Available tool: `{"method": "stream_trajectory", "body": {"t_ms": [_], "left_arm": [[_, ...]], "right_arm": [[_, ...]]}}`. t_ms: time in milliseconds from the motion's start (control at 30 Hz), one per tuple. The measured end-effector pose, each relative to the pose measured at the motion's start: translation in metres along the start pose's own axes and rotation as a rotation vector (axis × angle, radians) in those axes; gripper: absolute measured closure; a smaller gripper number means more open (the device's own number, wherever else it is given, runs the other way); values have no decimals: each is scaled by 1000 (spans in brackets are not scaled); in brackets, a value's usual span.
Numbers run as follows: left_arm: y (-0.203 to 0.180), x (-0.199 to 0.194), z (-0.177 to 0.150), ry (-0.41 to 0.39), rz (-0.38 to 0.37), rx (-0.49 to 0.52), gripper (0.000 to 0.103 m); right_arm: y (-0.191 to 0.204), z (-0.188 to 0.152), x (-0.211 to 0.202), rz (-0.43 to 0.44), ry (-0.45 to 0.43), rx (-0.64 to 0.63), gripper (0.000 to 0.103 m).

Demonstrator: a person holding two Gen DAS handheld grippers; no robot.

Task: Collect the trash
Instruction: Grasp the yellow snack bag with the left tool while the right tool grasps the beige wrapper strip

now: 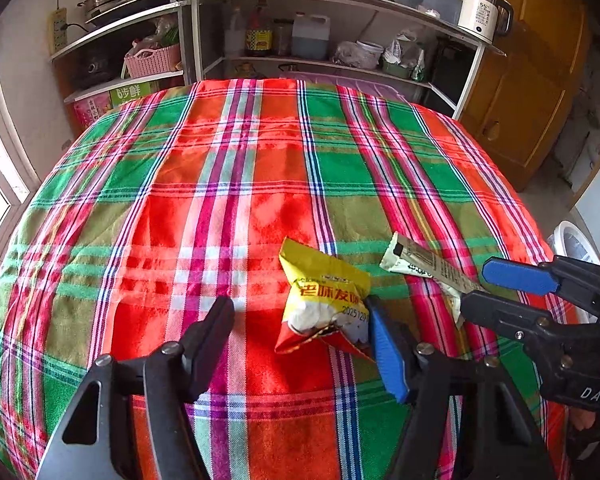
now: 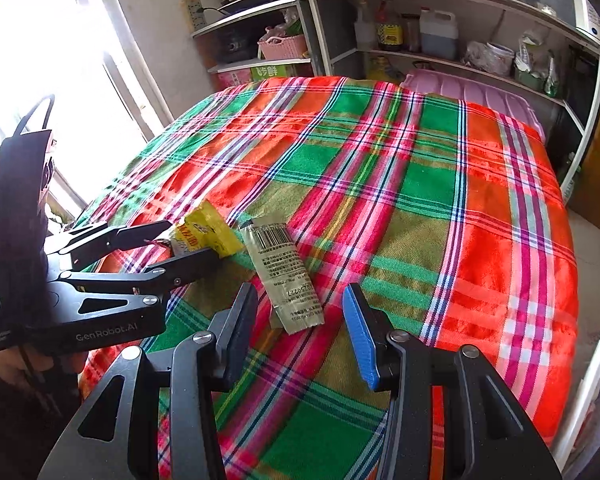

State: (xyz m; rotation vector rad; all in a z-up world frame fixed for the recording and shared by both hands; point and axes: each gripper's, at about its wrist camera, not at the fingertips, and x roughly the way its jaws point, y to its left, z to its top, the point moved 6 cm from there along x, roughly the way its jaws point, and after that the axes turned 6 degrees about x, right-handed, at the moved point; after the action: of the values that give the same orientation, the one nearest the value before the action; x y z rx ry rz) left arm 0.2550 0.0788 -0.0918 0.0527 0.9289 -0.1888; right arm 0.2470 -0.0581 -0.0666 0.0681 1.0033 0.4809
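A crumpled yellow snack wrapper [image 1: 324, 296] lies on the plaid-covered table [image 1: 260, 160], near its front edge. My left gripper [image 1: 300, 308] is open around it: the blue pad touches the wrapper's right side, while the black finger stands well off to the left. Just to the right lies a pale green sachet [image 2: 288, 276] with a barcode, flat on the cloth. My right gripper [image 2: 299, 294] is open, one finger on each side of the sachet's near end, with gaps on both sides. The right wrist view also shows the left gripper [image 2: 192, 240] astride the yellow wrapper [image 2: 208, 232].
A white bin [image 1: 572, 244] stands beside the table's right edge. Behind the table is a metal shelf unit [image 1: 340, 60] with bottles, pots and a pink basket. A bright window [image 2: 40, 60] is on the left. A hand [image 2: 16, 364] holds the left gripper's handle.
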Motion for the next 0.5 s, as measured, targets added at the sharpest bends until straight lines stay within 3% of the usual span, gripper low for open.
{"method": "stream_trajectory", "body": {"t_ms": [200, 500], "left_arm": [[7, -2, 1, -13, -18, -26, 37], [14, -2, 2, -14, -20, -40, 52]], "right_arm": [[3, 7, 16, -8, 23, -15, 57], [2, 10, 22, -17, 25, -23, 61]]}}
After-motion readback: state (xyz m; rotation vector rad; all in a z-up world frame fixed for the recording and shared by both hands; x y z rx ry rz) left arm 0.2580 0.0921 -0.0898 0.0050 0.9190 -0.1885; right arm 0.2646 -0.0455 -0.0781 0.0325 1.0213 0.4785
